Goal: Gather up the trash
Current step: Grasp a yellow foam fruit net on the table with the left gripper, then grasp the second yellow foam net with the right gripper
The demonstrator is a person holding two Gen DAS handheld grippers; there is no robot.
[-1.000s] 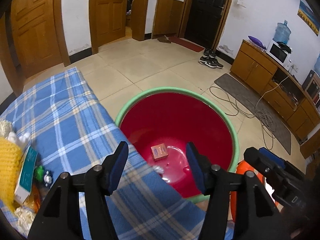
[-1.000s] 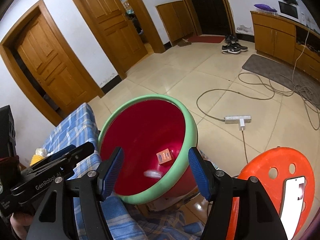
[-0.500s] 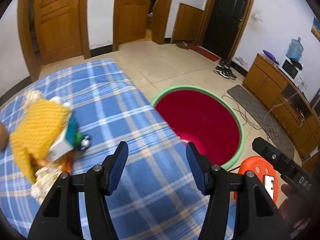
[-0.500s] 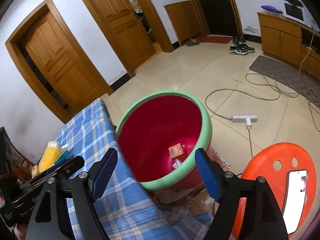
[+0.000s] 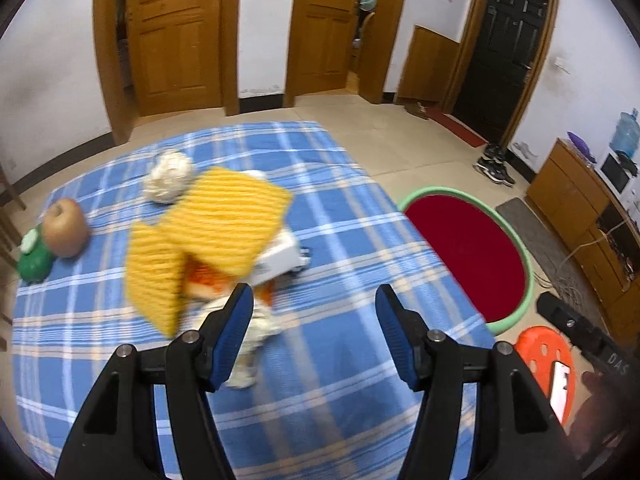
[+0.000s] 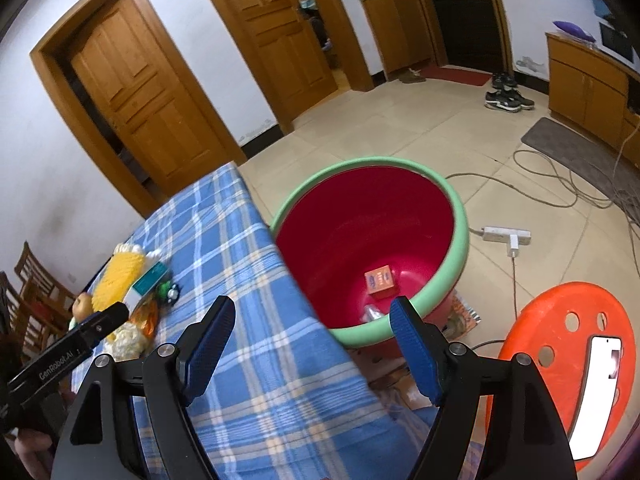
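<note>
Bare blue checked cloth on the bench (image 5: pixel 344 360) ahead of the left gripper (image 5: pixel 314 324), clear passage to the far edge. Clutter blocks the left side: yellow knit cloth (image 5: pixel 216 232) over a white box (image 5: pixel 280 256), crumpled paper ball (image 5: pixel 168 176), apple (image 5: pixel 66 227). Red tub (image 6: pixel 372 236) mouth open beside the bench edge; orange stool (image 6: pixel 560 344) close on its right.

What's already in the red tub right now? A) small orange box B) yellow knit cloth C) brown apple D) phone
A: the right wrist view shows a small orange box lying on the bottom of the red tub; the yellow knit cloth lies on the blue plaid cover.
</note>
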